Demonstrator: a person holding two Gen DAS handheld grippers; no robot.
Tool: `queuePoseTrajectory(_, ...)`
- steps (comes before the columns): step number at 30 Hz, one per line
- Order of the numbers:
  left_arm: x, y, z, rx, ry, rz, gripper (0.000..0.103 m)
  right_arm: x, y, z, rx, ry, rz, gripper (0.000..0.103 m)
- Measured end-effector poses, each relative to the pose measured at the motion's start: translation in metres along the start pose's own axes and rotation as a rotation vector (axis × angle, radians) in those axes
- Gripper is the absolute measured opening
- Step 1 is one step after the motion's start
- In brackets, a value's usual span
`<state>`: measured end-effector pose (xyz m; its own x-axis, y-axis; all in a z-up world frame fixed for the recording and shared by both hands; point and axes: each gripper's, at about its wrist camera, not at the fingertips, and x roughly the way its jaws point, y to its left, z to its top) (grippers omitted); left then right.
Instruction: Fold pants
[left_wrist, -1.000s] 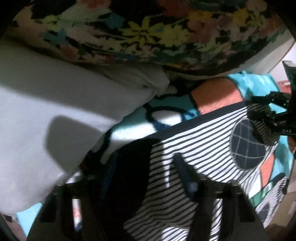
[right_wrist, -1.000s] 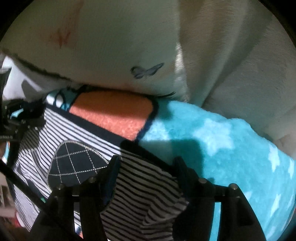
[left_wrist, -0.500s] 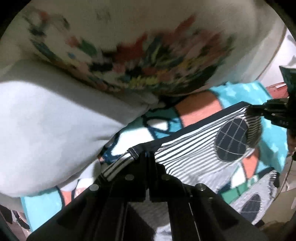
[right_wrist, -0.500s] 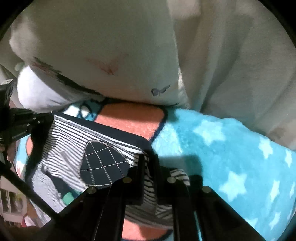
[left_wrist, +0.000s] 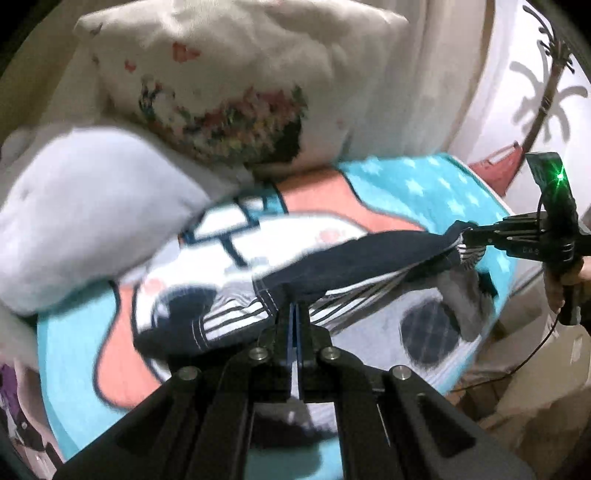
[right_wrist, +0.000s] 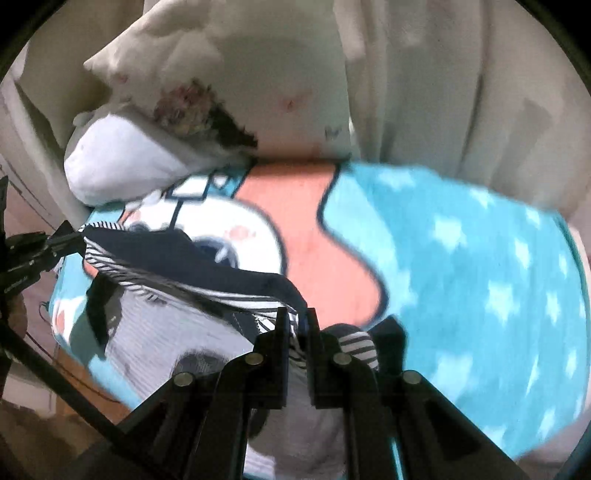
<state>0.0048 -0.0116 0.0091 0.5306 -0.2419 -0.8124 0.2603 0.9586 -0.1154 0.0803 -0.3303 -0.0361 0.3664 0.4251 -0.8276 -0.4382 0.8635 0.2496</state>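
The black-and-white striped pants (left_wrist: 369, 254) with a navy waistband hang stretched between my two grippers, lifted off the blanket. In the left wrist view my left gripper (left_wrist: 295, 310) is shut on one end of the waistband. My right gripper (left_wrist: 465, 234) pinches the other end at the far right, held by a hand (left_wrist: 554, 291). In the right wrist view the right gripper (right_wrist: 297, 314) is shut on the pants (right_wrist: 184, 266), and the left gripper (right_wrist: 79, 234) grips the far corner at the left edge. The legs with a dark checked patch (left_wrist: 428, 332) trail down on the bed.
A turquoise blanket (right_wrist: 480, 277) with white stars and a cartoon print covers the bed. A pale pillow (left_wrist: 85, 214) and a floral pillow (left_wrist: 236, 92) lie at the head. A cream curtain (right_wrist: 443, 92) hangs behind. A wall with a palm decal (left_wrist: 535, 92) stands at the right.
Both grippers went from open over the waistband to shut on it. They then rose and drew back, and the waistband came up off the blanket.
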Motion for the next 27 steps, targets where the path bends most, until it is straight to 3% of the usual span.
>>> queuePoseTrajectory(4, 0.011, -0.004, -0.041, -0.023, 0.068, -0.042, 0.001, 0.001, 0.010, -0.045, 0.049, 0.047, -0.012, 0.008)
queuePoseTrajectory(8, 0.030, -0.007, -0.068, -0.004, 0.142, -0.025, 0.002, 0.013, 0.017, -0.082, 0.106, 0.096, -0.033, 0.009)
queuePoseTrajectory(15, 0.035, -0.007, -0.091, 0.045, 0.226, -0.014, 0.002, 0.014, 0.021, -0.113, 0.123, 0.133, -0.134, 0.028)
queuePoseTrajectory(20, 0.015, 0.017, -0.103, -0.027, 0.237, 0.001, 0.002, -0.012, -0.001, -0.129, 0.233, 0.120, -0.158, 0.029)
queuePoseTrajectory(22, 0.004, 0.029, -0.106, -0.067, 0.229, 0.008, 0.006, -0.030, -0.015, -0.133, 0.289, 0.082, -0.189, 0.039)
queuePoseTrajectory(24, -0.005, 0.038, -0.107, -0.109, 0.218, 0.011, 0.012, -0.045, -0.033, -0.132, 0.352, 0.023, -0.202, 0.057)
queuePoseTrajectory(27, -0.011, 0.050, -0.105, -0.171, 0.203, 0.014, 0.013, -0.045, -0.055, -0.120, 0.441, -0.045, -0.170, 0.067)
